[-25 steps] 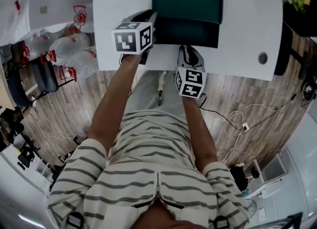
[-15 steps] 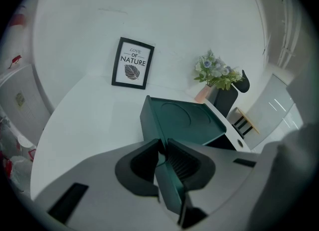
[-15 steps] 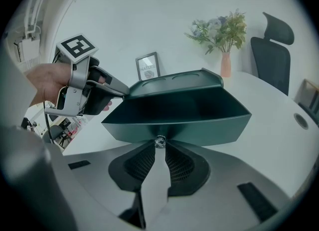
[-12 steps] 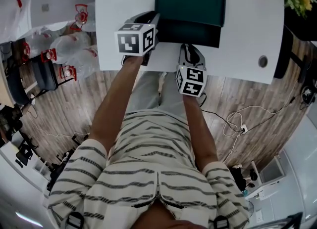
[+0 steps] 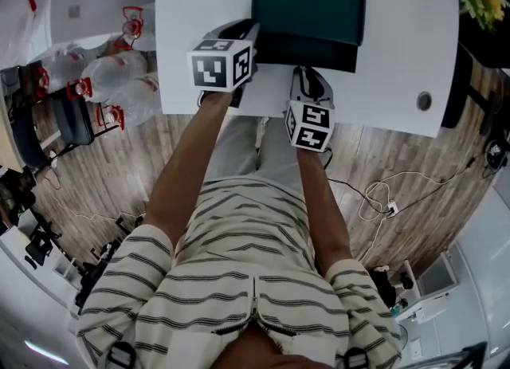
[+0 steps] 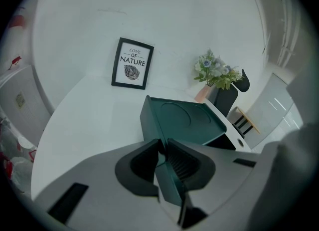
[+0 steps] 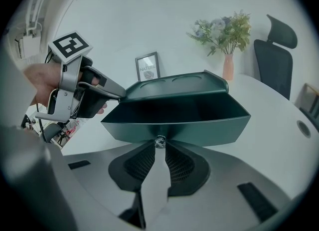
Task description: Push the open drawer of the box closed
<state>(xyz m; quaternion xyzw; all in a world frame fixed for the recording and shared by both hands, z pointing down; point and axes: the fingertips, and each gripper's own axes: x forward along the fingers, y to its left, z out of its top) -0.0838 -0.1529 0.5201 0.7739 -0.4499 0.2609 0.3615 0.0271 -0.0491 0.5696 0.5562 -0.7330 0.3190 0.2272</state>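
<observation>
A dark green box (image 5: 309,7) stands on the white table (image 5: 398,56), its drawer (image 5: 307,52) pulled out toward me. In the right gripper view the drawer (image 7: 174,120) gapes empty, with a small metal knob (image 7: 159,141) at the middle of its front. My right gripper (image 7: 159,145) is shut on that knob; in the head view the right gripper (image 5: 307,79) sits at the drawer's front. My left gripper (image 6: 163,147) is shut on the thin left edge of the box (image 6: 182,120); the left gripper (image 7: 118,94) also shows there in the right gripper view.
A framed leaf print (image 6: 132,64) and a vase of flowers (image 7: 228,65) stand at the table's far side, with a dark office chair (image 7: 273,50) behind. A round cable hole (image 5: 423,101) lies at the table's right. Bags (image 5: 111,80) sit on the floor at the left.
The right gripper has crept toward the box and the drawer sticks out a little less. The left gripper has stayed on the box's edge.
</observation>
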